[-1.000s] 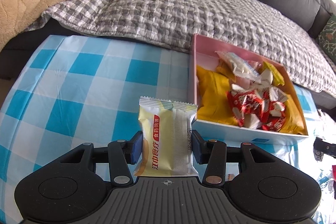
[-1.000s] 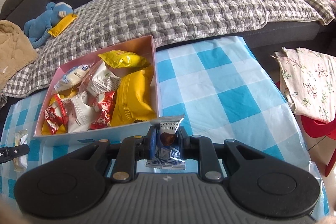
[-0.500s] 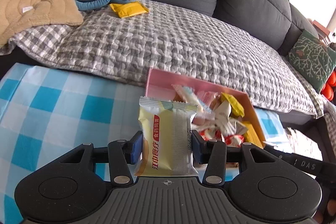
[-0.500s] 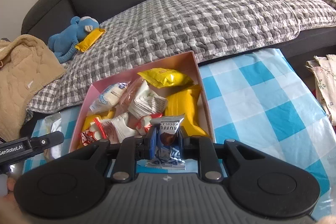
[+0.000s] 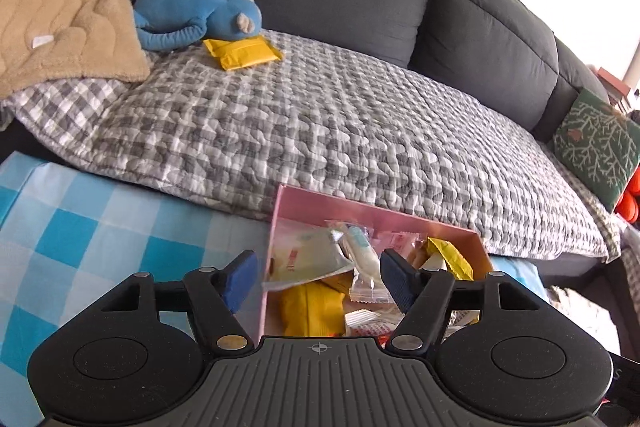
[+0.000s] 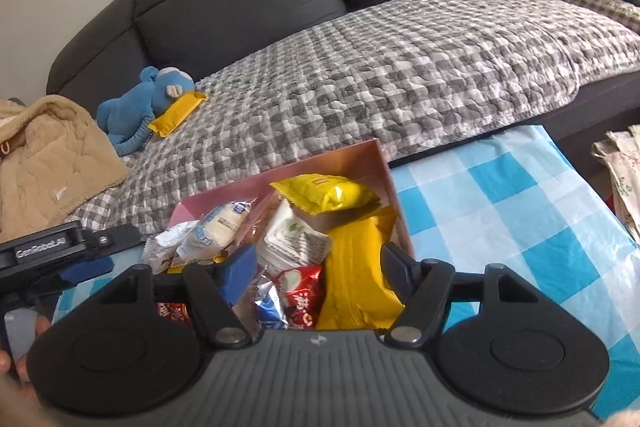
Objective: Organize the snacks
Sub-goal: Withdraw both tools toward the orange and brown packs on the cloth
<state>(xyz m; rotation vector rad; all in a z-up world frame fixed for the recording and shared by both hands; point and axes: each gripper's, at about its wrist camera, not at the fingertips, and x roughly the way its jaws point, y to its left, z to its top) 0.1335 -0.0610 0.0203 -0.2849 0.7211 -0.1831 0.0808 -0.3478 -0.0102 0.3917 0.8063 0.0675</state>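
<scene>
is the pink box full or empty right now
Full, or close to it. The pink box holds a heap of wrapped snacks, among them a yellow packet, that rises to about its rim.

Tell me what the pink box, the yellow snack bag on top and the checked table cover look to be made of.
Pink box: probably cardboard, matte, with thin, straight, flat walls. Yellow snack bag: glossy plastic or foil film, with bright glare spots and a crimped, zigzag edge. Table cover: likely thin plastic sheet, faintly shiny and creased; coated cloth is possible.
</scene>
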